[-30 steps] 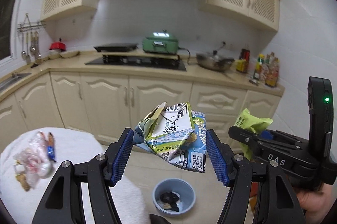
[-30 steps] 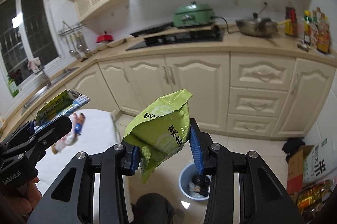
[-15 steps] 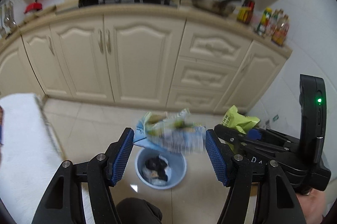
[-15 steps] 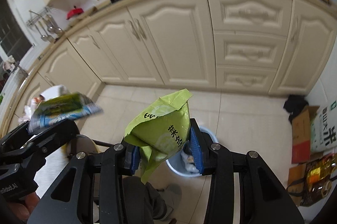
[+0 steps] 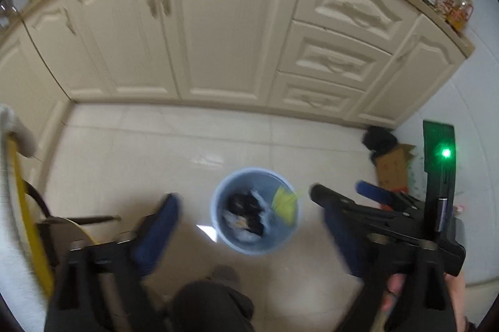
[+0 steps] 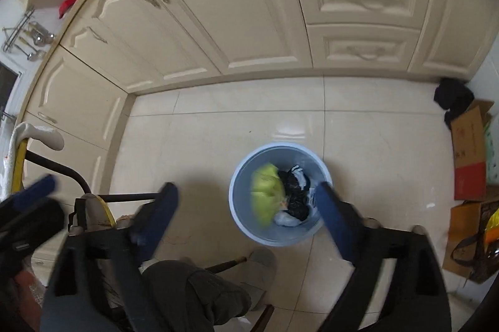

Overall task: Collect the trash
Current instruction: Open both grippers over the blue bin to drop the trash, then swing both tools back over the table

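Observation:
A light blue bin (image 5: 254, 210) stands on the tiled floor, seen from above; it also shows in the right wrist view (image 6: 279, 196). A green snack bag (image 6: 266, 191) lies blurred inside it on dark and white trash; it shows as a yellow-green patch in the left wrist view (image 5: 285, 202). My left gripper (image 5: 249, 226) is open and empty above the bin. My right gripper (image 6: 246, 215) is open and empty above the bin too, and it shows at the right of the left wrist view (image 5: 336, 194). The milk carton is not clearly seen.
Cream cabinets (image 5: 224, 26) run along the far side. Cardboard boxes (image 6: 471, 151) and a black cloth (image 6: 453, 93) sit at the right wall. A table edge with white cloth (image 6: 34, 134) and yellow rim is at the left. A person's leg (image 6: 199, 294) is below.
Both grippers tilted down over the bin and opened. The green bag and the carton left the jaws; the green bag now lies in the bin.

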`<action>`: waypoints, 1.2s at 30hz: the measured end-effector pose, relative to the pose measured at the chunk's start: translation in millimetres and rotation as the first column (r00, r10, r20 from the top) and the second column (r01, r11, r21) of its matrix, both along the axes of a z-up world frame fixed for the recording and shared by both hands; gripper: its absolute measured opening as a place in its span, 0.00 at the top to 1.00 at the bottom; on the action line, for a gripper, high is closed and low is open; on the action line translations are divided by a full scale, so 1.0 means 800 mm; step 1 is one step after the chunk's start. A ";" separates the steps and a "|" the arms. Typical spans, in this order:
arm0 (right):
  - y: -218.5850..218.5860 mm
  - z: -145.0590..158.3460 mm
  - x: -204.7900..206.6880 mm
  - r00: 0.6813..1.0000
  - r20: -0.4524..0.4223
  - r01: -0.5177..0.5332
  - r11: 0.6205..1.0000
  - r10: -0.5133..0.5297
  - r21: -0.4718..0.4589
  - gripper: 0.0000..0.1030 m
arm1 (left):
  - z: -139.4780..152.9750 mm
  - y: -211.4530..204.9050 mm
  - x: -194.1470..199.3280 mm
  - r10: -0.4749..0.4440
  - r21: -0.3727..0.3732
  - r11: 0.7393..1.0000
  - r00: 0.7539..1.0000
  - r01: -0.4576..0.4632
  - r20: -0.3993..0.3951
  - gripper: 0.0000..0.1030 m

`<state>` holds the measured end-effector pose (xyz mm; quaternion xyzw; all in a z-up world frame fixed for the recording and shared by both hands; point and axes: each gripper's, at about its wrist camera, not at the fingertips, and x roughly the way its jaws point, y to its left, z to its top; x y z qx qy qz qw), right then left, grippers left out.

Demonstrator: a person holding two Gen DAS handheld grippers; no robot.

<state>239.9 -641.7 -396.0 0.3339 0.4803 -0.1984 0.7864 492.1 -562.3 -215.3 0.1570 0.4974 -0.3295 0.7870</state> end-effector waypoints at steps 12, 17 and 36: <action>0.025 0.058 -0.008 0.998 0.052 0.021 0.997 -0.018 -0.071 0.00 | 0.035 -0.015 0.004 0.015 -0.059 0.998 0.998 -0.011 0.063 0.01; 0.046 0.108 -0.011 0.994 0.106 0.019 0.994 -0.008 -0.109 0.00 | 0.071 0.031 -0.022 0.032 -0.143 0.990 0.994 -0.016 0.104 0.01; 0.204 0.283 0.019 0.937 0.298 -0.095 0.955 0.181 -0.280 0.00 | 0.191 0.418 -0.191 0.252 -0.394 0.910 0.929 -0.131 0.272 0.01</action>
